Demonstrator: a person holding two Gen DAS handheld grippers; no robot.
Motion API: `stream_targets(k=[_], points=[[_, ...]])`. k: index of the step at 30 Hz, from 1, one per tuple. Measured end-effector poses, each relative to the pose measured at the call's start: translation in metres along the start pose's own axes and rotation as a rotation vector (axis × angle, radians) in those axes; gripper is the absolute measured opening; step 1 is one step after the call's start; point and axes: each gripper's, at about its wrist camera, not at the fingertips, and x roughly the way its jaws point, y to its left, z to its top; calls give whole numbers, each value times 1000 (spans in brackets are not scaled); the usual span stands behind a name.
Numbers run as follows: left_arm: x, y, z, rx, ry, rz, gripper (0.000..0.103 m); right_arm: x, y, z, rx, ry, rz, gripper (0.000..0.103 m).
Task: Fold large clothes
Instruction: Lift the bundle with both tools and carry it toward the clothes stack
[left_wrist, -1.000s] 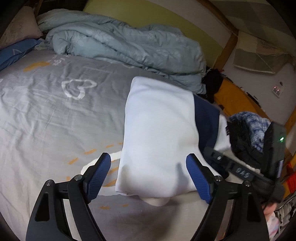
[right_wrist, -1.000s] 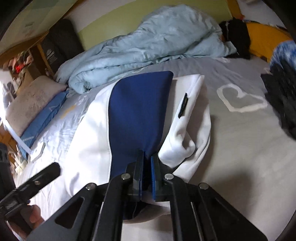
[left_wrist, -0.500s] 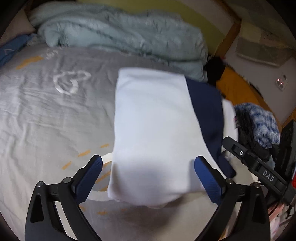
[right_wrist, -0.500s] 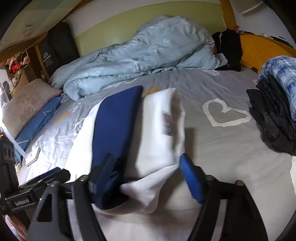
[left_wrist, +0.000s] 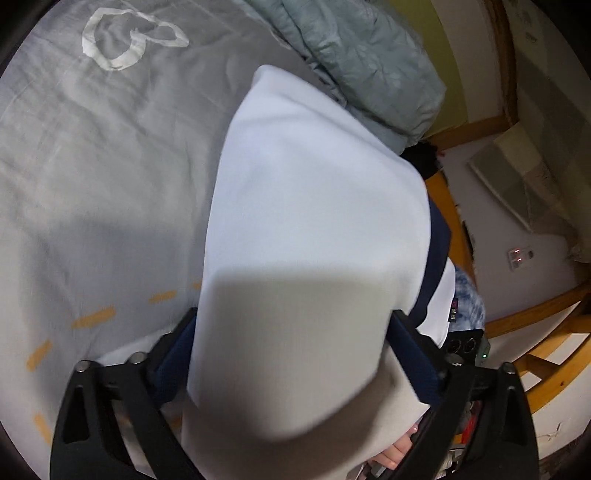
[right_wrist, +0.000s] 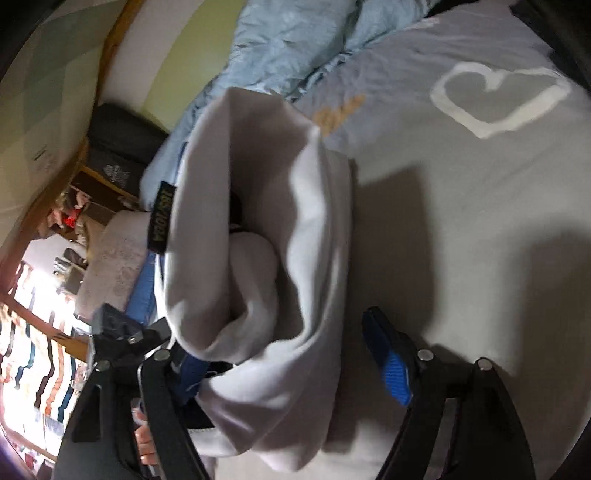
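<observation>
While one folded garment (left_wrist: 314, 236) fills both views, each hand-held gripper, left (left_wrist: 295, 354) and right (right_wrist: 291, 350), gapes wide around it

Folded garment (left_wrist: 314, 229): white, with a navy band along its right edge; a small black label with pale lettering (right_wrist: 161, 223) shows in the right wrist view. Bedsheet (left_wrist: 92, 177): grey, printed with a white heart outline (left_wrist: 125, 38) and short orange dashes (left_wrist: 94, 316) (scattered low left). Duvet (left_wrist: 369, 62): pale blue-green. Gripper pads (right_wrist: 388, 363): blue, on black frames.
</observation>
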Motion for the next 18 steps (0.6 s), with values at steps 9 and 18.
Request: stream_targets(k=[9, 18], points=[[-31, -65, -15, 262, -112, 32, 61, -18, 19, 6, -6, -21, 89, 51], [-47, -198, -26, 459, -151, -100, 61, -146, 72, 41, -124, -216, 55, 51]])
